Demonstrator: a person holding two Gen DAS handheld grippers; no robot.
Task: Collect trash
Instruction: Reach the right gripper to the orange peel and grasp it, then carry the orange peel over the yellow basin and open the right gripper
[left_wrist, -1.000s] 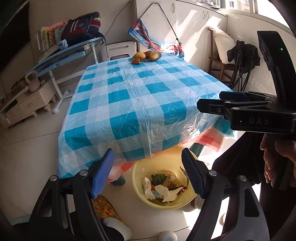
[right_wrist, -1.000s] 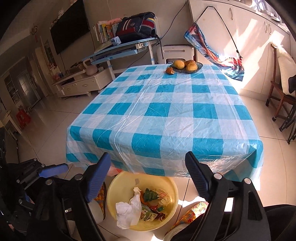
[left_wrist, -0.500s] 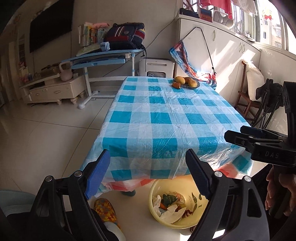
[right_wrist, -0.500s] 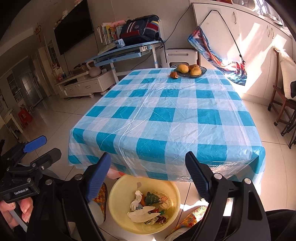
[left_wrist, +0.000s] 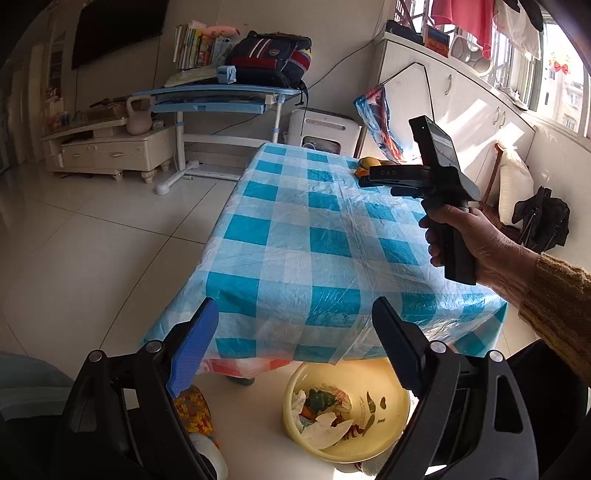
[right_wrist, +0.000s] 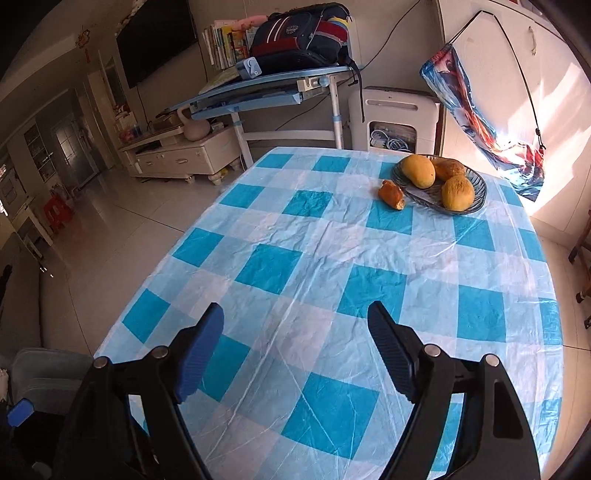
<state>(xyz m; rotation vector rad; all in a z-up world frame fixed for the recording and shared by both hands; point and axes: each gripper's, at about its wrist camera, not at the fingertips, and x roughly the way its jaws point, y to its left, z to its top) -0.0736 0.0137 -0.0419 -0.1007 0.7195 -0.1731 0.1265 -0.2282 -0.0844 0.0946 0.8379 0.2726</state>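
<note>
Both the left gripper (left_wrist: 291, 343) and right gripper (right_wrist: 295, 350) are spread, holding nothing. Reaching for the peel scrap (right_wrist: 391, 195) near the table's far edge could knock the fruit plate (right_wrist: 476, 192)

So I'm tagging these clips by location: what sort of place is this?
Most likely a home's living and dining room. A table with a blue checked cloth carries a fruit dish, a wall-mounted TV hangs above a low cabinet, and a desk holds books and a backpack.
</note>
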